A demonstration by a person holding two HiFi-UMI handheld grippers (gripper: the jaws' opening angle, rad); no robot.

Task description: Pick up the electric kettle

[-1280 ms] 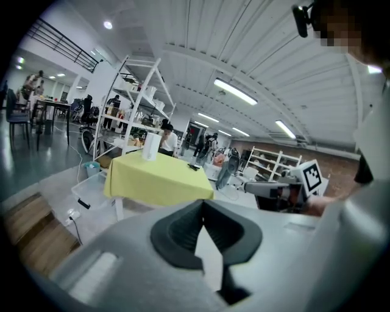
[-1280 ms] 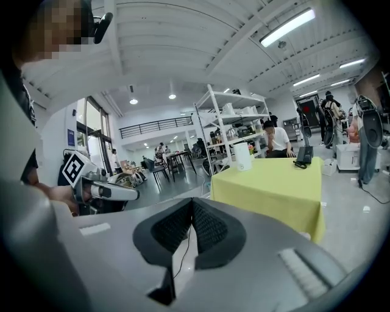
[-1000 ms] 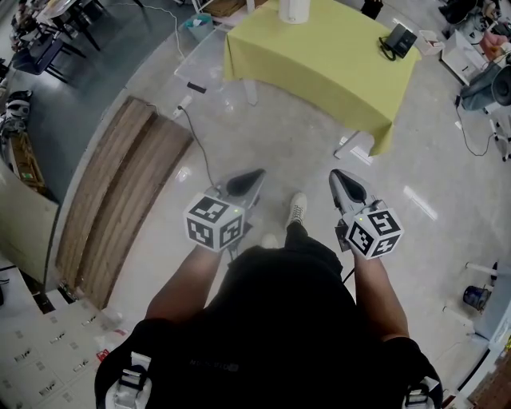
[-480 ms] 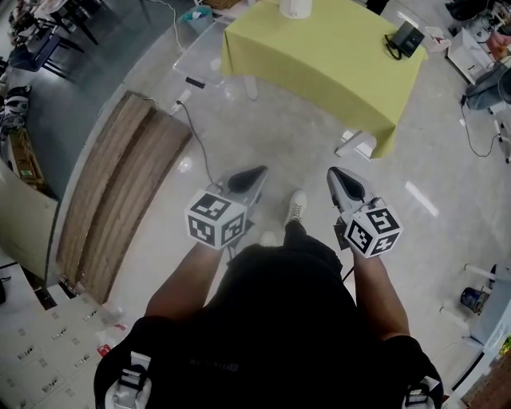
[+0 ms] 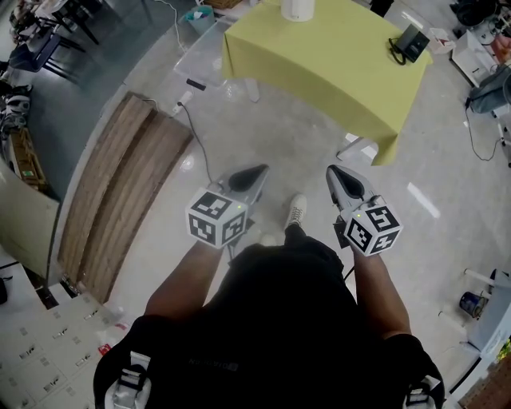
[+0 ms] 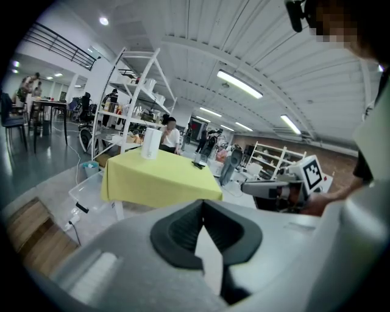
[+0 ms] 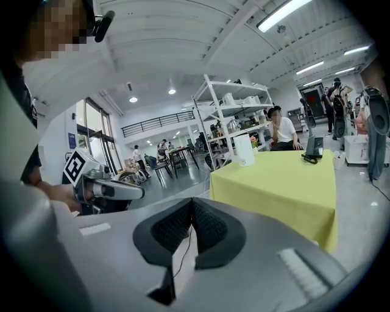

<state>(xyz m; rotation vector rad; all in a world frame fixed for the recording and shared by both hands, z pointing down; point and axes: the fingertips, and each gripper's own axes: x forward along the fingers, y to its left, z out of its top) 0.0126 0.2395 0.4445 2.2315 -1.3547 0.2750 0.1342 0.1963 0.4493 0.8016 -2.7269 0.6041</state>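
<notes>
The electric kettle [image 5: 297, 8] is a white cylinder standing upright at the far edge of the yellow-clothed table [image 5: 319, 68]. It shows small in the left gripper view [image 6: 150, 143] and in the right gripper view [image 7: 244, 149]. My left gripper [image 5: 259, 169] and right gripper [image 5: 331, 171] are held side by side over the floor, well short of the table. Both point toward it. Each pair of jaws meets at the tips, with nothing between them, in the left gripper view [image 6: 202, 201] and the right gripper view [image 7: 192, 200].
A black desk phone [image 5: 409, 40] sits on the table's right part. A clear plastic box [image 5: 200, 56] stands on the floor left of the table, with a cable [image 5: 196, 132] and wooden planks [image 5: 120, 192] nearby. A seated person [image 7: 280, 131] and shelving [image 6: 137, 103] are behind the table.
The table has come a little nearer in the head view as the person walks toward it. Both grippers stay shut and side by side.
</notes>
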